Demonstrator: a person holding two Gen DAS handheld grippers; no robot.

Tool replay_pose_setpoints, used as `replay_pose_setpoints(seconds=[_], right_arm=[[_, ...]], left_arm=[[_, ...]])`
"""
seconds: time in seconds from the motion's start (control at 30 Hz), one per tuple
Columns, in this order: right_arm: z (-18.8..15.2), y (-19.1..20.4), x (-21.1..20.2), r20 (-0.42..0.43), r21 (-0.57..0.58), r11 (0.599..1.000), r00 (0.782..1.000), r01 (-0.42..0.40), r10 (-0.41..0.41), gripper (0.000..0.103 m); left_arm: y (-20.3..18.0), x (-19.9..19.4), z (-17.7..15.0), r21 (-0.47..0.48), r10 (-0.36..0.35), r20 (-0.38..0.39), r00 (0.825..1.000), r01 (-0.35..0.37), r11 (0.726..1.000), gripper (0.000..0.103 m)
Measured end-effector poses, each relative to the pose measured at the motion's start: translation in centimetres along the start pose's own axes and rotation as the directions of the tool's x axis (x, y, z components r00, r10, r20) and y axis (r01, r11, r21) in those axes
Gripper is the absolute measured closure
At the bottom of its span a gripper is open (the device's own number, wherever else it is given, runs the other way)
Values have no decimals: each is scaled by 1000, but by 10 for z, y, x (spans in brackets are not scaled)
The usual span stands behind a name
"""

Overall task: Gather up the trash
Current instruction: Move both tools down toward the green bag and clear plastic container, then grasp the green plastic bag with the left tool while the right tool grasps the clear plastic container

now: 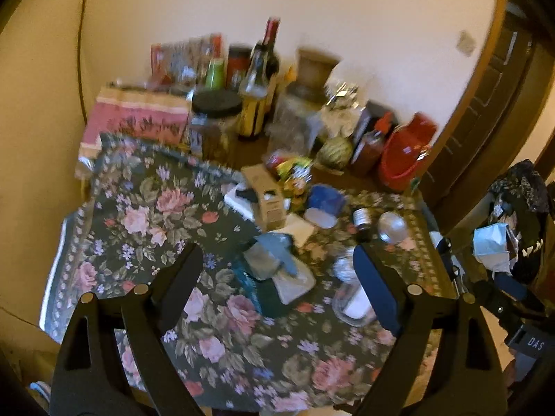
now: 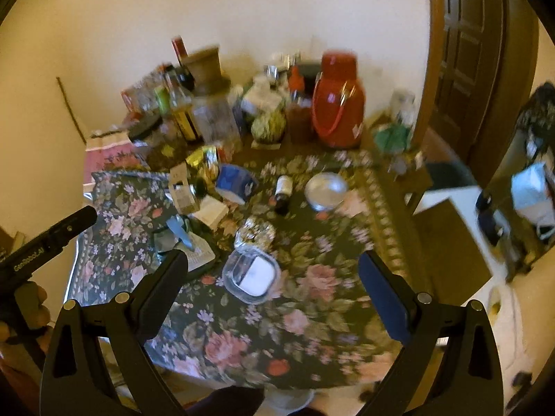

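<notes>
both grippers [image 1: 277, 270] [image 2: 272, 274] gape wide above the littered floral tablecloth [image 1: 145, 215].

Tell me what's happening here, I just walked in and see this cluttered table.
A person holds a two-finger gripper in each hand above a table with a floral cloth, collecting trash. Both the left gripper and the right gripper are open and hold nothing. Scattered items lie ahead: a clear plastic container, a crumpled foil ball, a small cardboard box and a blue cup on its side. Bottles and a red thermos stand at the back.
</notes>
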State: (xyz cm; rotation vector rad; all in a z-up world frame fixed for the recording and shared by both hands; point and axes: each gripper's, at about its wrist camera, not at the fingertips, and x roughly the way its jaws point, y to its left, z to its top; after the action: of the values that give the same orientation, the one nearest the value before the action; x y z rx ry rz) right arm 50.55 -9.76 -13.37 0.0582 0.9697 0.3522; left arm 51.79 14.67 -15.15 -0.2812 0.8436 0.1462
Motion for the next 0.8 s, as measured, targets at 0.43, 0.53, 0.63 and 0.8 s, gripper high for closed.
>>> replay_pose_setpoints(seconds=[0.43, 0.53, 0.63, 0.8], right_arm=[[-17, 2, 134, -284, 121, 991, 959, 51, -14, 14], [-25, -9, 148, -333, 189, 981, 943, 47, 19, 20], [-30, -18, 152, -355, 245, 969, 934, 39, 52, 30], [-33, -24, 153, -352, 292, 956, 931, 11, 97, 47]], left_arm=[[42, 149, -14, -97, -94, -350, 932, 64, 993, 15], [50, 166, -19, -166, -156, -395, 905, 97, 981, 15], [52, 176, -24, -201, -181, -425, 887, 102, 974, 15], [47, 183, -26, -209, -225, -436, 872, 145, 967, 19]])
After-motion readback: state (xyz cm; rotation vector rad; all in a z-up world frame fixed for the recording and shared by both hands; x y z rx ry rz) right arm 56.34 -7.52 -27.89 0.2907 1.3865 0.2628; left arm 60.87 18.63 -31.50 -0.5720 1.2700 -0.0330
